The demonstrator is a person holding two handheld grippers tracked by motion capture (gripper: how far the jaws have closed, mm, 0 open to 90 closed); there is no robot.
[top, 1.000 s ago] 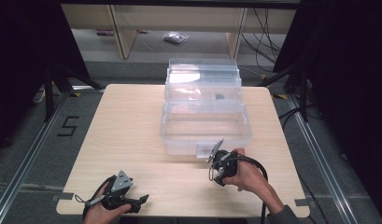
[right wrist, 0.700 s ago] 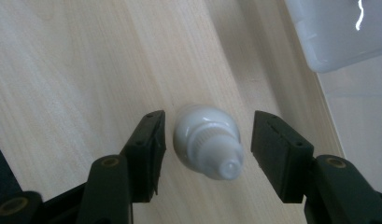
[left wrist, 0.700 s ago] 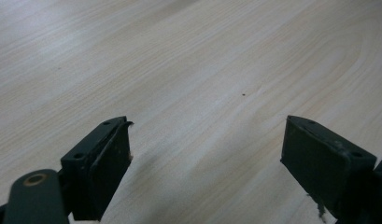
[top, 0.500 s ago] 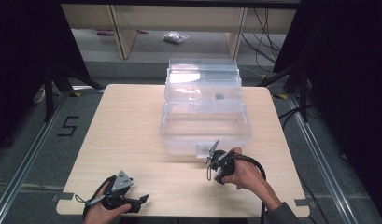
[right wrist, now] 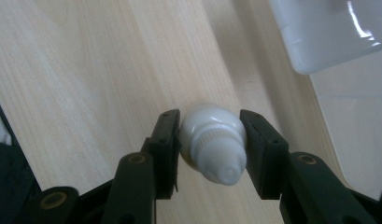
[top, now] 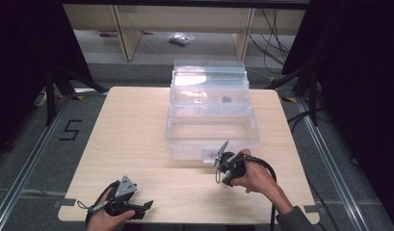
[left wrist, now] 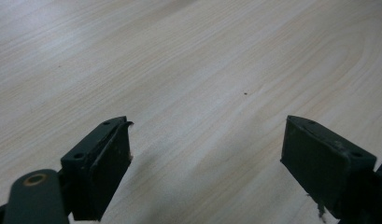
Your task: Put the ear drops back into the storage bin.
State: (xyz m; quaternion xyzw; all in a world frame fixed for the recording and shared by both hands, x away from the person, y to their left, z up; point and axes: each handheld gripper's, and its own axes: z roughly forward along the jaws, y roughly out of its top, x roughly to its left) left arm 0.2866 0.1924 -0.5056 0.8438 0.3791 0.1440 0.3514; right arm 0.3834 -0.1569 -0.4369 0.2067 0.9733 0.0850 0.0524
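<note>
A small white bottle [right wrist: 212, 144] with a ribbed cap lies on the wooden table, cap end towards the camera in the right gripper view. My right gripper [right wrist: 209, 123] has just been closing, and its pads now press on both sides of the bottle. In the high view this right gripper [top: 219, 177] points down at the table just in front of the clear plastic box [top: 211, 130]. My left gripper [top: 142, 209] rests near the table's front left edge. In the left gripper view, the left gripper [left wrist: 207, 126] stands wide open over bare wood.
The clear box is a tiered case opened out at the table's middle back, with a small dark item [top: 227, 100] in its upper tray. The light wooden table [top: 137, 125] has dark floor, cables and shelving around it.
Both hands stay where they were, and nothing on the table has moved in the high view.
</note>
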